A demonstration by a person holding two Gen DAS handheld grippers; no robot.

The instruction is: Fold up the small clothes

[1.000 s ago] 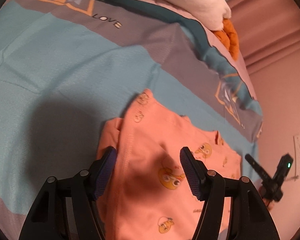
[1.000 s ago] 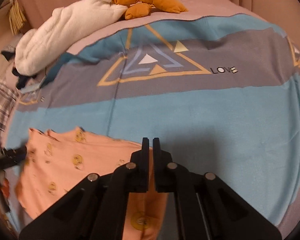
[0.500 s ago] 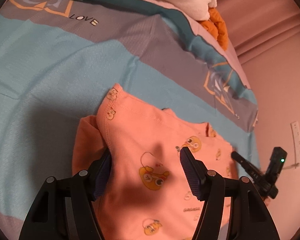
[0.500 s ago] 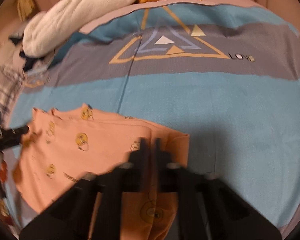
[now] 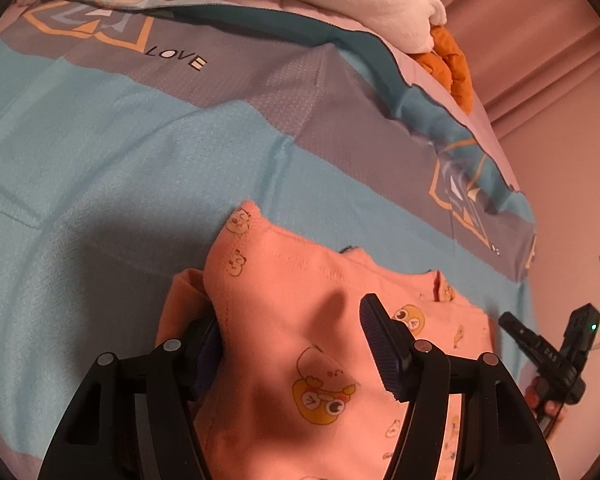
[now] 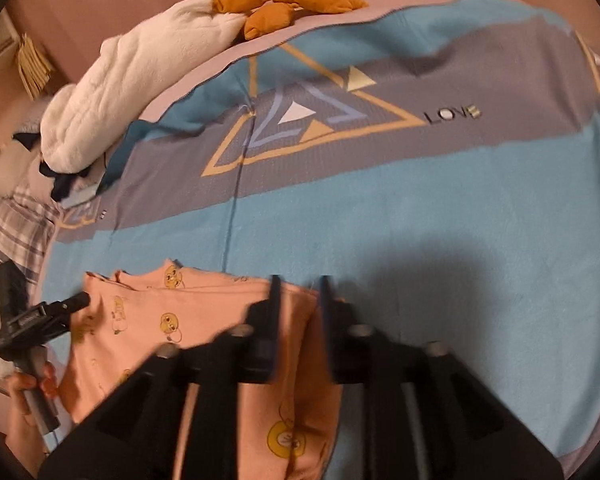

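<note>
On blue-and-grey bedspread, near its front edge: peach cartoon-print garment, partly folded over itself. Left gripper spread wide, straddling the fold, pinching nothing. Right gripper parted by 1 narrow gap, blurred; whether gripping cloth, cannot tell.

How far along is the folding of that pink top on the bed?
Partly done. One side of the top already lies folded over itself on the blanket. In hand: the left claw is open and straddles that folded edge, and the right claw, blurred, stands slightly open over the same fold. Left to do: the far end, near the neckline, lies flat and unfolded, so at least one more fold seems needed.
</note>
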